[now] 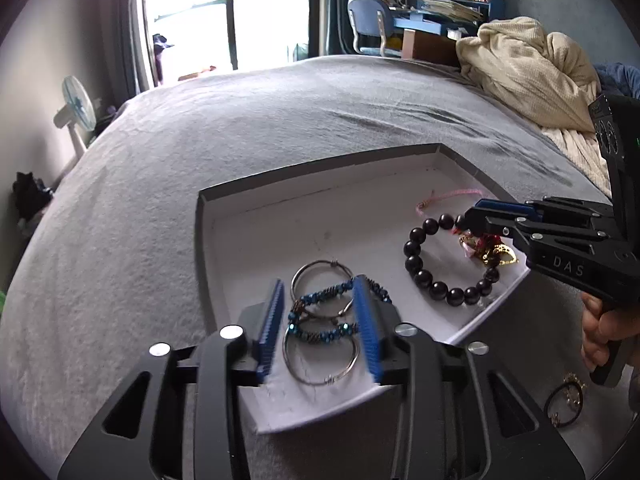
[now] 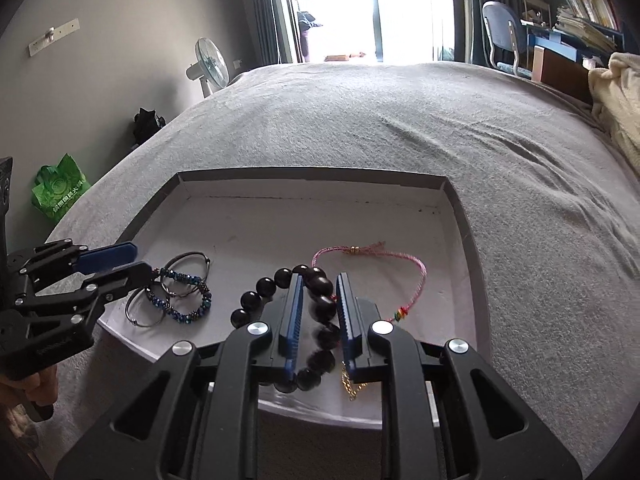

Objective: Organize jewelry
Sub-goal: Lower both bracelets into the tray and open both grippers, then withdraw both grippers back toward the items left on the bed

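Observation:
A shallow white tray [image 1: 320, 216] [image 2: 280, 216] lies on the grey bed. In it lie silver hoop bangles with blue beaded bracelets [image 1: 320, 312] [image 2: 176, 296], a dark bead bracelet [image 1: 440, 276] [image 2: 296, 292], a pink cord bracelet [image 2: 376, 264] [image 1: 444, 198] and a gold chain [image 1: 496, 254] [image 2: 352, 384]. My left gripper [image 1: 318, 320] [image 2: 132, 264] is open, its jaws either side of the blue bracelets and hoops. My right gripper [image 2: 318, 320] [image 1: 472, 216] is open, its jaws straddling the dark bead bracelet.
A black hair tie with charms [image 1: 566, 400] lies on the bed right of the tray. A cream blanket [image 1: 528, 68] is heaped at the far right. A fan [image 2: 210, 66], a green bag [image 2: 58, 190], a desk and chair [image 1: 372, 24] stand beyond the bed.

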`<state>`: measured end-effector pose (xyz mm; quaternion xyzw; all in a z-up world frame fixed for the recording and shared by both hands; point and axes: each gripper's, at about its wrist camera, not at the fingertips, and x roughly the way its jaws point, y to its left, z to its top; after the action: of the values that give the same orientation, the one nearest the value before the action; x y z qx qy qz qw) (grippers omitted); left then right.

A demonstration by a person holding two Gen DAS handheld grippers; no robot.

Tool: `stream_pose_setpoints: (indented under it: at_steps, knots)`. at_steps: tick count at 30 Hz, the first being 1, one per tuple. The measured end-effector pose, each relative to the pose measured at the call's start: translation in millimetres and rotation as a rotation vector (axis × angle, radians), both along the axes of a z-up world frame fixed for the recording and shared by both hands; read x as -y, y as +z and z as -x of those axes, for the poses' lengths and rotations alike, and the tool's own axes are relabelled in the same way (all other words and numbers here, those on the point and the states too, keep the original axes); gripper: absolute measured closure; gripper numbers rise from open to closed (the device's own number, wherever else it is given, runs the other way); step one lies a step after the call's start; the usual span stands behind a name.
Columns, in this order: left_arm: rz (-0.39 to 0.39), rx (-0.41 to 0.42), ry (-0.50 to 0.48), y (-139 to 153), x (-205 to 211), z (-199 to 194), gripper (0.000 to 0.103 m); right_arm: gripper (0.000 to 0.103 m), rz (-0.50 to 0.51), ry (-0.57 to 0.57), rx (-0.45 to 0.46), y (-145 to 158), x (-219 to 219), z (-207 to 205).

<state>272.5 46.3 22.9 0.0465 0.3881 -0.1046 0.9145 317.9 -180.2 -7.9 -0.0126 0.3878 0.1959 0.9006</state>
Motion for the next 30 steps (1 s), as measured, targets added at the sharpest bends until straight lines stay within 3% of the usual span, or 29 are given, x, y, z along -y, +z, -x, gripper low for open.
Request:
stream_pose_setpoints:
  at_steps: [2,4,6,8,13,30]
  knots:
    - [-0.001,0.018,0.001,3,0,8,0.053,0.067,-0.004,0.001,0.013,2,2,4]
    - [-0.002,0.033,0.007,5,1,16,0.034,0.065,-0.01,0.003,0.03,5,5,11]
    - [0.007,0.049,0.017,7,-1,26,0.028,0.062,-0.013,0.003,0.04,7,7,20]
    - [0.016,0.057,0.032,8,-3,38,0.027,0.053,-0.019,0.002,0.051,9,10,29]
    - [0.042,0.055,0.039,4,-5,65,0.026,0.049,-0.034,-0.006,0.06,9,21,55]
    - [0.088,0.007,0.012,-19,10,129,0.027,0.048,-0.103,-0.074,0.016,-11,65,131]
